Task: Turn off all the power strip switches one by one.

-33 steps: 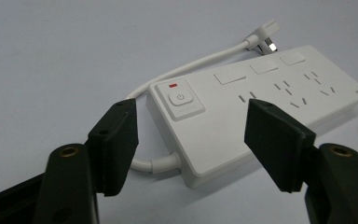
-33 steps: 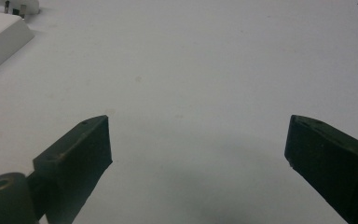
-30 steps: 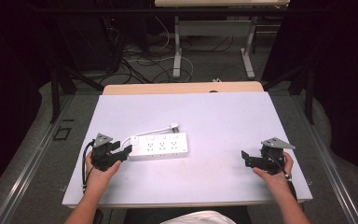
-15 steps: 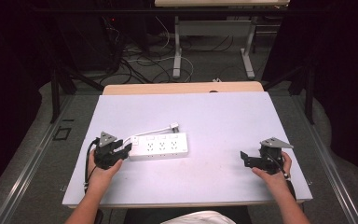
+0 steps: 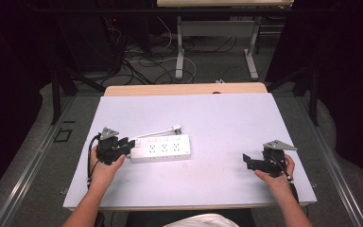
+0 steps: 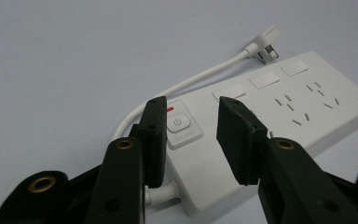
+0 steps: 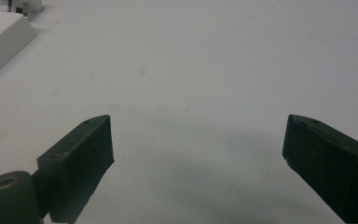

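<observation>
A pale table [image 5: 227,118] carries a white power strip [image 5: 163,148] with its short cord [image 5: 156,134].

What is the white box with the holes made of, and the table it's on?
The power strip looks like hard white plastic, smooth and slightly glossy, with crisp moulded edges and a pressed-in power button. Its cord looks like flexible white rubbery plastic, since it bends in a curve. The table top looks like a matte pale laminate, flat with faint smudges, though that's hard to be sure of.

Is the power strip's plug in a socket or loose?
Loose. The plug lies on the bare table behind the power strip, prongs exposed, at the end of its short white cord.
</observation>
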`<state>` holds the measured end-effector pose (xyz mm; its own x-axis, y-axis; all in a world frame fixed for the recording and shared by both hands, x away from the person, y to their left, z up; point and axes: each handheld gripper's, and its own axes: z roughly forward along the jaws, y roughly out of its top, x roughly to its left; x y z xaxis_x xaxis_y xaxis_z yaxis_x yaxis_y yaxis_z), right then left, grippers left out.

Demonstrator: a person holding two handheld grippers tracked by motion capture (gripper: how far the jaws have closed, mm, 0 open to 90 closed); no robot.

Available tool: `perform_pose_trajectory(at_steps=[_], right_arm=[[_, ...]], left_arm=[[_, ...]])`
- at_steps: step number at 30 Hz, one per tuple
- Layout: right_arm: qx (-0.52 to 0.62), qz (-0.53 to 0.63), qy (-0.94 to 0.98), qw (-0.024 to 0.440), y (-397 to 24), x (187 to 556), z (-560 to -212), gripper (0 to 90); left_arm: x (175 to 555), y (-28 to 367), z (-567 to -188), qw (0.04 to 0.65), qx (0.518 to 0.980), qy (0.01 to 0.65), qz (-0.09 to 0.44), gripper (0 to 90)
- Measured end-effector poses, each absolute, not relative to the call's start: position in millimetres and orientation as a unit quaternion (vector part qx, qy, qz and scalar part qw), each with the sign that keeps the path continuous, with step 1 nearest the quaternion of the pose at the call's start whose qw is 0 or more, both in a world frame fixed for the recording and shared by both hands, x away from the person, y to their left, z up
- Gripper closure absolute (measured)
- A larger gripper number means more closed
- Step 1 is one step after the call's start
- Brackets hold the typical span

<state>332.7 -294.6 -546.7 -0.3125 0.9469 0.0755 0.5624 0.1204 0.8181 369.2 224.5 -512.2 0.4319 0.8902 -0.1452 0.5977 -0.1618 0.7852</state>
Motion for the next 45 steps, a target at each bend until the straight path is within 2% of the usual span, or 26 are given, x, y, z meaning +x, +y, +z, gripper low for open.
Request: perform_pose_trajectory(at_steps=[4, 22, 45], right_arm=[[0.535, 0.394, 0.707, 0.242, -294.8, 332.7, -547.1, 8.1], [0.537, 0.391, 0.708, 0.242, -292.6, 333.3, -547.9, 8.2], [0.534, 0.390, 0.711, 0.239, -292.8, 334.1, -548.2, 8.1]], left_arm=[[374.8, 228.3, -508.0, 0.406, 0.740, 0.515, 0.151, 68.2], [396.9, 221.5, -501.2, 0.362, 0.757, 0.527, 0.138, 89.0], [411.6, 201.5, -509.6, 0.317, 0.763, 0.550, 0.123, 90.0]])
